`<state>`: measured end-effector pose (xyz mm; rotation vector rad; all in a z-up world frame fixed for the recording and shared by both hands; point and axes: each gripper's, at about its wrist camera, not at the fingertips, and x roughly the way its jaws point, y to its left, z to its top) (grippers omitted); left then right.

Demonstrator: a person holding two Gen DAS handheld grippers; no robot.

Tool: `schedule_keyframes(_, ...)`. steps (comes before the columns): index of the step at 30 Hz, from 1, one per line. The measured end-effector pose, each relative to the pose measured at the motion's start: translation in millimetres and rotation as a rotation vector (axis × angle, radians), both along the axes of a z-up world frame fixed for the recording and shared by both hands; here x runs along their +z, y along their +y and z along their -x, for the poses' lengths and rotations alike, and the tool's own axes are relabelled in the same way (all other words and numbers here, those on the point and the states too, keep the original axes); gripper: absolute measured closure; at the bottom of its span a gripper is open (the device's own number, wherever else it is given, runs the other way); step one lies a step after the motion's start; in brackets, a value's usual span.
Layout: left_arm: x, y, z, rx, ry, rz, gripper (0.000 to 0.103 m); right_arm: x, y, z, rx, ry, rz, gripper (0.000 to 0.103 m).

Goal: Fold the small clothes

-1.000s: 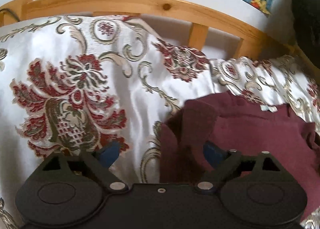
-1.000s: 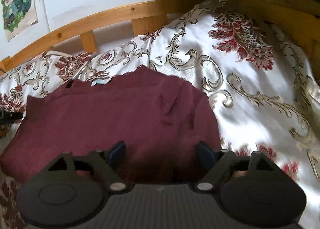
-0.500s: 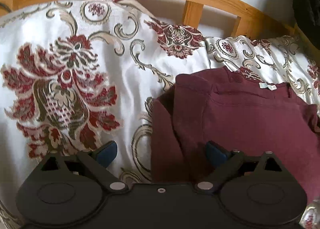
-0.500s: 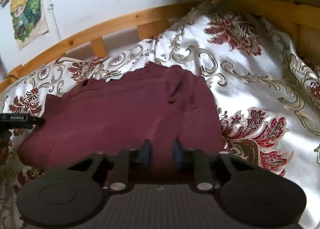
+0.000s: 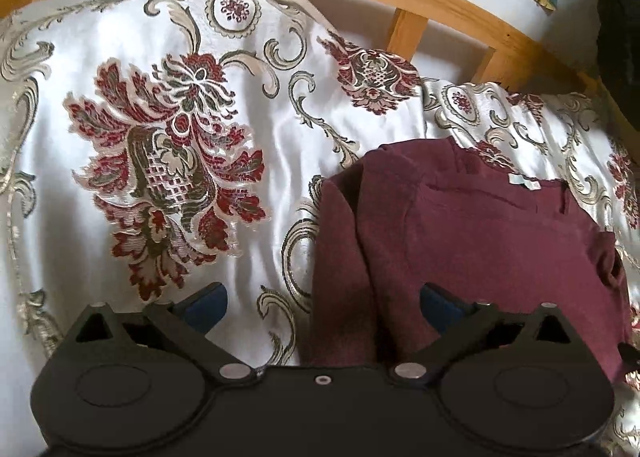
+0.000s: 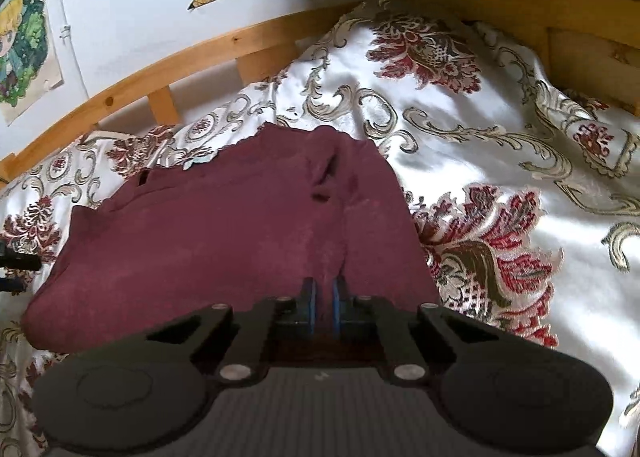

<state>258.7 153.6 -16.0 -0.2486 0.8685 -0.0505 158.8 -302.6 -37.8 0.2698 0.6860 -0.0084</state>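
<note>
Right now we are seeing the right gripper (image 6: pixel 323 299) clenching the near edge of the maroon garment (image 6: pixel 224 233), whereas a second ago its jaws were gaping. Left gripper (image 5: pixel 322 303) is standing released, having just been opening, straddling the garment's left edge on the floral bedspread (image 5: pixel 168 161). White neck label (image 5: pixel 524 182) is looking unreadable.

Open bedspread (image 5: pixel 280 145) beside maroon garment (image 5: pixel 480 249).
</note>
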Motion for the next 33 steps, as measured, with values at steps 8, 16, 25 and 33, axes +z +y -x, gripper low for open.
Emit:
schedule_keyframes(8,13,2,17,-0.006,0.025,-0.018,0.001,-7,9,13,-0.060,0.002,0.005,0.093)
schedule_keyframes(16,12,0,40,0.021,0.080,-0.009,0.001,-6,7,21,-0.079,-0.028,0.039,0.060)
schedule_keyframes(25,-7,-17,23,-0.053,0.128,-0.012,0.001,-16,-3,26,-0.186,-0.007,0.049,0.003)
schedule_keyframes(33,-19,-17,16,-0.057,0.163,0.001,0.001,-23,-7,34,-0.224,-0.003,0.042,0.000)
